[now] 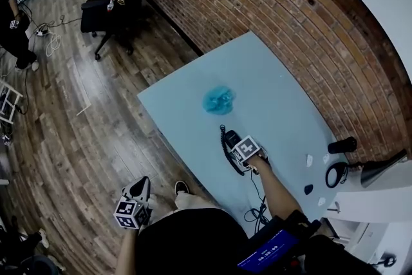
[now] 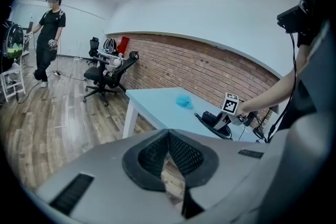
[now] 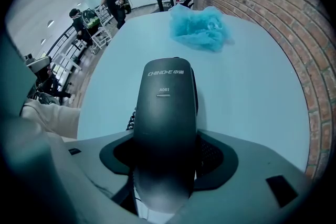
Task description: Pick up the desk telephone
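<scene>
Room: wood floor, brick wall behind. Table (image 1: 277, 106): pale blue, with a blue cloth (image 1: 219, 100) at its middle. Phone (image 1: 230, 138): black, lay near the table's front edge, coiled cord (image 1: 223, 150) beside it. Right gripper (image 1: 244, 152): pointed down over the phone, jaws wide round the handset (image 3: 165, 113), pads close at its sides, no clamp evident. Left gripper (image 2: 168, 139): hung low, off the table, jaws together, empty. Handset: glossy, rounded, pale lettering on its back. Step judged: taking hold. Next called for: a square squeeze on the smooth shell, then a straight lift, minding the cord
</scene>
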{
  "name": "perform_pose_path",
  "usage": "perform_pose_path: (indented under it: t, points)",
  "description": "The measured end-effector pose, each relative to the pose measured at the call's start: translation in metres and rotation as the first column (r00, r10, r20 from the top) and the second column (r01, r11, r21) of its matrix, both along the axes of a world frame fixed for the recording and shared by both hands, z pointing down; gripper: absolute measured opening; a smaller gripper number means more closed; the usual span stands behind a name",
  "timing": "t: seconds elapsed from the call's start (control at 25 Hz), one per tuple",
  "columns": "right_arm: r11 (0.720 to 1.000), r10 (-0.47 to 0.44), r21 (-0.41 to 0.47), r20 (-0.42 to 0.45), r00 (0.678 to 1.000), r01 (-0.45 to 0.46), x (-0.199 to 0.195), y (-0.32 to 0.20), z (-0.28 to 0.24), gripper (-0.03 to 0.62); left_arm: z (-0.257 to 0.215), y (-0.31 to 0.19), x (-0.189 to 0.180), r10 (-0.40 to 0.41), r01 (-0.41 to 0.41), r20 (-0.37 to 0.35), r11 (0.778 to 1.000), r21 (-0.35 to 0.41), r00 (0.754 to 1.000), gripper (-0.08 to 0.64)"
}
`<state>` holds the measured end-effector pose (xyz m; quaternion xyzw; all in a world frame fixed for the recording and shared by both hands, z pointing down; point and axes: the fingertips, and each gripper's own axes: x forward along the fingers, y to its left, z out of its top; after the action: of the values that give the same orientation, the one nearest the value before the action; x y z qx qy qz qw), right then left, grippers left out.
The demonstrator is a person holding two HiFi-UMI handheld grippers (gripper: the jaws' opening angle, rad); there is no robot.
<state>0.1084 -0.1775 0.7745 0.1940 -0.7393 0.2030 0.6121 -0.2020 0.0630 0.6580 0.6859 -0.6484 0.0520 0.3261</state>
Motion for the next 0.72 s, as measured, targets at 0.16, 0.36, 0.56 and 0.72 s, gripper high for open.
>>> perform_pose_path:
  t: [0.16, 0.36, 0.56, 0.72]
  points:
    - [1.000, 0.014, 0.007, 0.008, 1.000, -0.014, -0.001, 0.002, 0.001, 0.273, 0.010, 0.000, 0.013, 0.022, -0.022, -0.009, 1.000, -0.022, 1.000, 0.009]
    - [1.000, 0.015, 0.018, 0.029, 0.999, -0.015, -0.002, -0.001, 0.000, 0.273, 0.012, -0.010, 0.028, 0.056, -0.056, -0.012, 0.998, -0.025, 0.998, 0.009]
    - [1.000, 0.020, 0.015, 0.037, 0.999, -0.020, 0.002, 0.001, 0.001, 0.275, 0.015, -0.011, 0.033, 0.051, -0.051, -0.010, 0.998, -0.038, 0.999, 0.009]
    - [1.000, 0.015, 0.010, 0.054, 0.998, -0.015, 0.000, 0.001, 0.001, 0.275, 0.019, -0.009, 0.032, 0.038, -0.038, -0.015, 0.998, -0.044, 0.999, 0.009]
